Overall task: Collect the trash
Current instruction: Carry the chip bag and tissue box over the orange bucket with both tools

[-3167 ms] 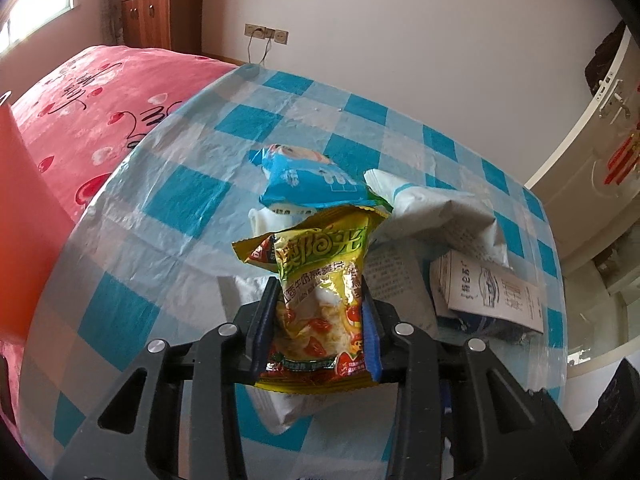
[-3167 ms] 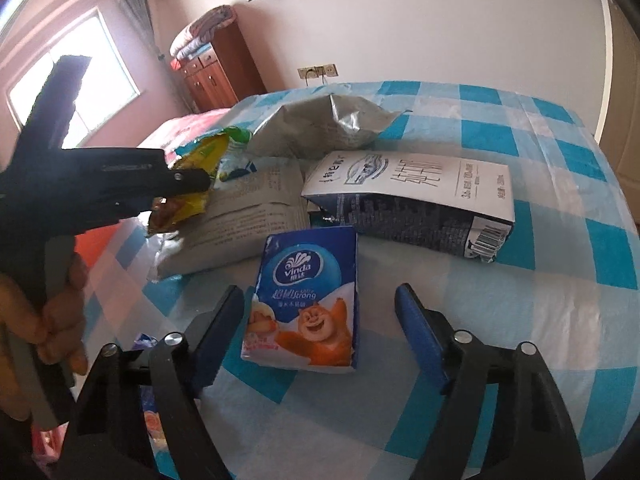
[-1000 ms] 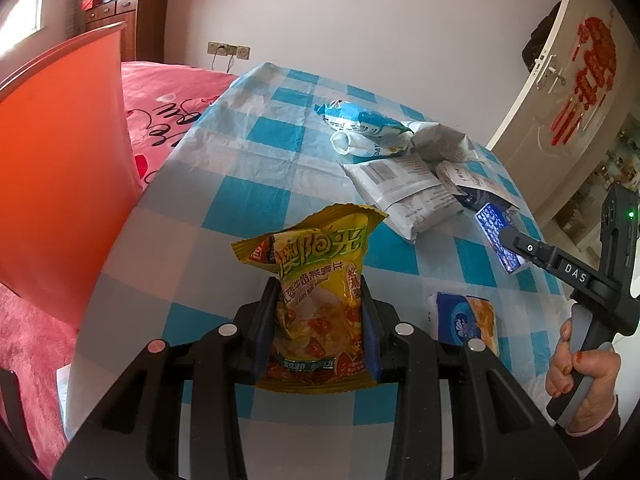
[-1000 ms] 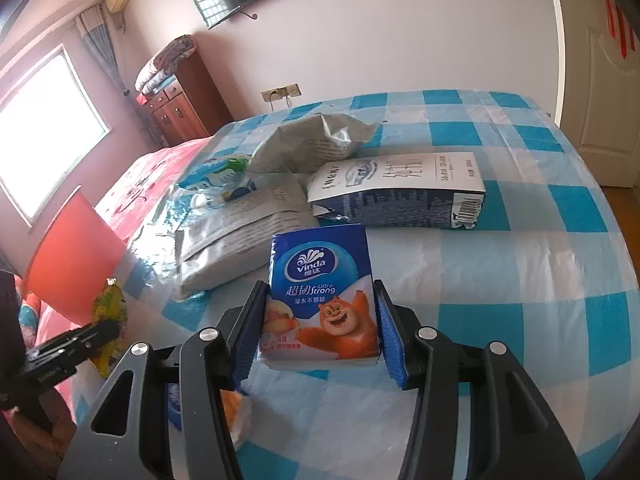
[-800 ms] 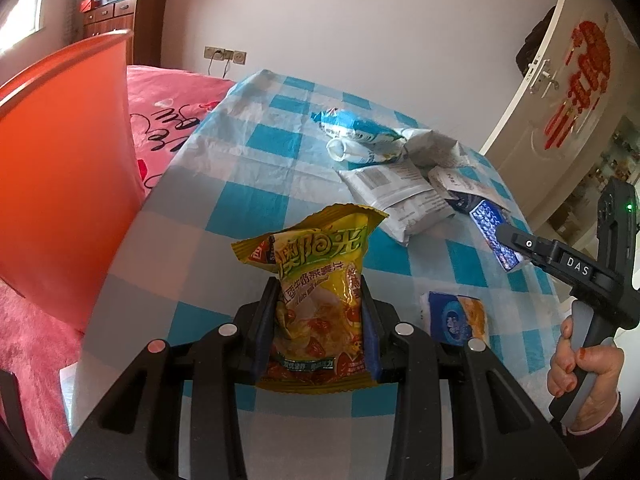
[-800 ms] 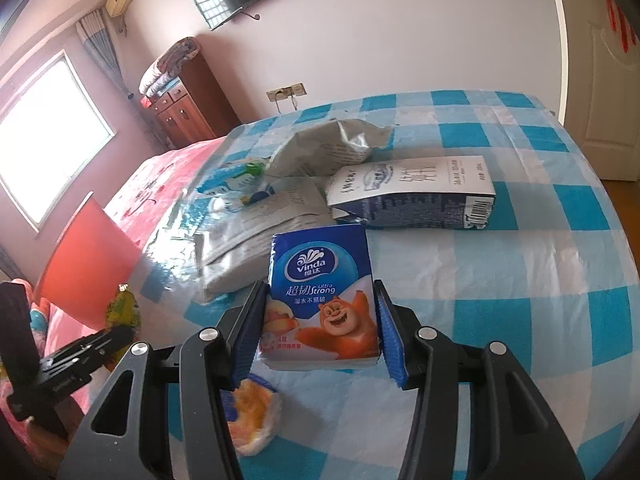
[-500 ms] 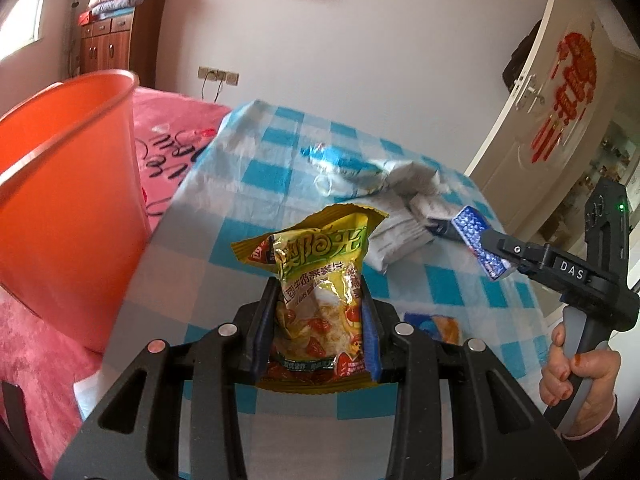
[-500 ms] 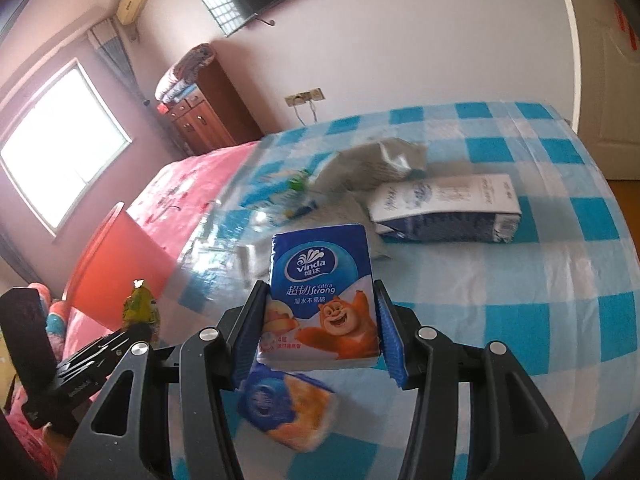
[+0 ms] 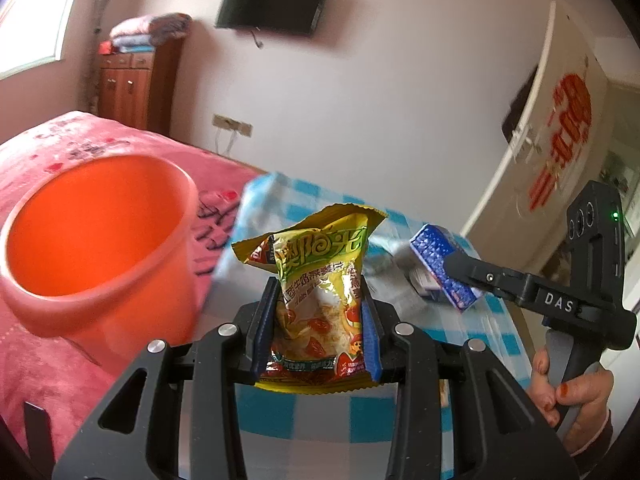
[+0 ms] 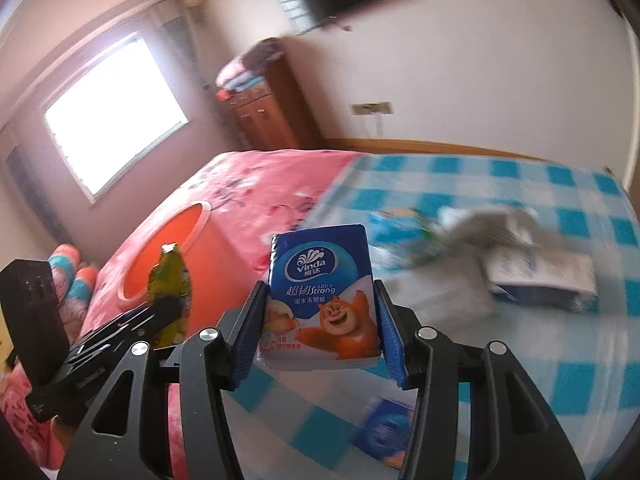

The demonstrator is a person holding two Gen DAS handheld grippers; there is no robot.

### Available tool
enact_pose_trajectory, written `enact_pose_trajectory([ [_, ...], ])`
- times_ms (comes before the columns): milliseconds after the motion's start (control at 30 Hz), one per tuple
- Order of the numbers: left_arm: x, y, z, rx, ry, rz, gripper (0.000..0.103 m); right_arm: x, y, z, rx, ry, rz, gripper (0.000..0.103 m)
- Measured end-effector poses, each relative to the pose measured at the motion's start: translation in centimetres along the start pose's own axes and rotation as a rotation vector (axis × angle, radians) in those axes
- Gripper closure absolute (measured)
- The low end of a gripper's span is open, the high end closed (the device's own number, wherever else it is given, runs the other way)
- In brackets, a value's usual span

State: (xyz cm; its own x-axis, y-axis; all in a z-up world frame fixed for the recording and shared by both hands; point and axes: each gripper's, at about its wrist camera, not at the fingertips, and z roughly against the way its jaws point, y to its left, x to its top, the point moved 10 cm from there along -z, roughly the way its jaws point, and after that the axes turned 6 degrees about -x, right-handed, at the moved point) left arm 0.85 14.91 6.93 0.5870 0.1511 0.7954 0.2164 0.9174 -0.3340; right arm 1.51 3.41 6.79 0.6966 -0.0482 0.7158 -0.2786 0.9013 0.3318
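Note:
My left gripper (image 9: 318, 328) is shut on a yellow snack bag (image 9: 320, 296), held upright above the table edge. To its left stands an orange bin (image 9: 92, 240), mouth open toward the camera. My right gripper (image 10: 318, 330) is shut on a blue Vinda tissue pack (image 10: 322, 296) with a cartoon bear. From the left wrist, that pack (image 9: 440, 272) shows at the right in the right gripper (image 9: 452, 276), a hand (image 9: 572, 396) on its handle. In the right wrist view the left gripper (image 10: 168, 300) with the snack bag (image 10: 170, 280) hangs in front of the orange bin (image 10: 172, 252).
A blue-and-white checked table (image 10: 540, 340) carries a dark milk carton (image 10: 548, 284), grey and blue wrappers (image 10: 480, 232) and another small tissue pack (image 10: 388, 428) near the front edge. A pink bedspread (image 10: 256, 200) lies behind the bin. A wooden cabinet (image 9: 132, 84) stands by the wall.
Both grippers have risen and swung left toward the orange bin, each keeping its item. The bin's open mouth has come into view; the table trash has slid right and lower.

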Motion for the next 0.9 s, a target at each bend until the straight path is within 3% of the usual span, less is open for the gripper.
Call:
enact_pose_trajectory([
  [433, 4.3, 9.5, 5.3, 0.221, -0.126, 0.076, 0.064, 3.9, 13.2, -3.2, 0.168, -0.009, 0.204, 0.050],
  [700, 4.5, 13.3, 4.2, 0.283, -0.104, 0.112, 0.064, 4.8, 17.6, -6.6, 0.223, 0.020, 0.249, 0.050],
  [900, 3.7, 14.5, 3.1, 0.298, -0.075, 0.132, 0.064, 4.6, 18.9, -8.8, 0.231, 0.047, 0.258, 0.050],
])
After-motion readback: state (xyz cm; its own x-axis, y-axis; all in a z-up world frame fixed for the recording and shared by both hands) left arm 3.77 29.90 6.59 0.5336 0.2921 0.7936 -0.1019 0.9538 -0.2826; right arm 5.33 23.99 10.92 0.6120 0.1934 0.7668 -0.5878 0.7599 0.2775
